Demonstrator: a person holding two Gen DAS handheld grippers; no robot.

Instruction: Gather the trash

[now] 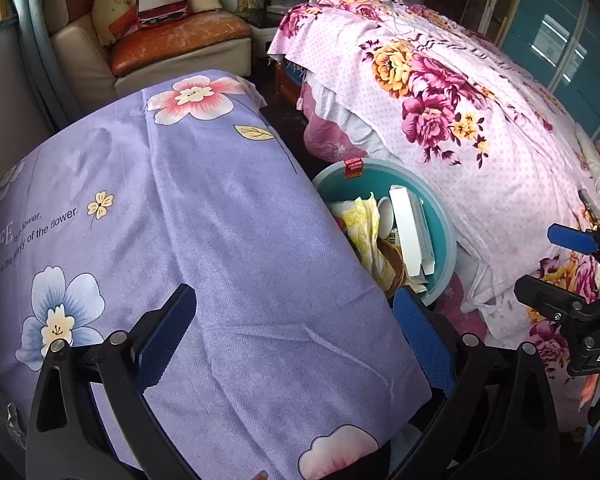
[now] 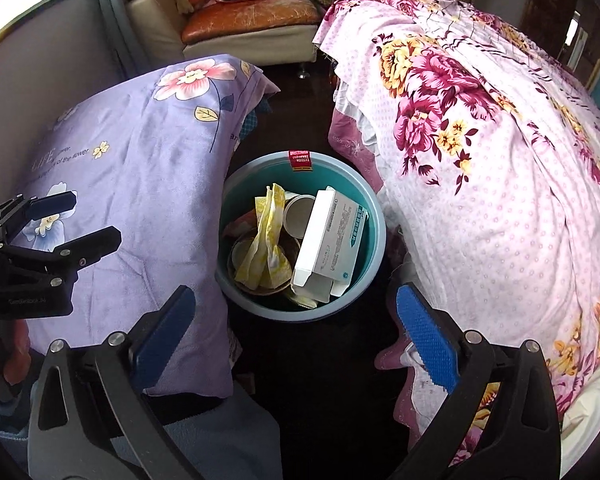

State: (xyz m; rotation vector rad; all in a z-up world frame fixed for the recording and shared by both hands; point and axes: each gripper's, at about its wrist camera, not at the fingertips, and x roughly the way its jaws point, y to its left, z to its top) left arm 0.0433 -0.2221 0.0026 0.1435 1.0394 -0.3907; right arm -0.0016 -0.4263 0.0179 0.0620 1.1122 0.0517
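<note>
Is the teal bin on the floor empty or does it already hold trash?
It holds trash. The teal bin contains a white carton, a crumpled yellow wrapper and a paper cup; contents stay below the rim.

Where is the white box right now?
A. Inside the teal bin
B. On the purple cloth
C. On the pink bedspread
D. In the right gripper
A: the white box leans inside the teal bin, beside a paper cup and yellow wrapper; both grippers are open and empty.
</note>
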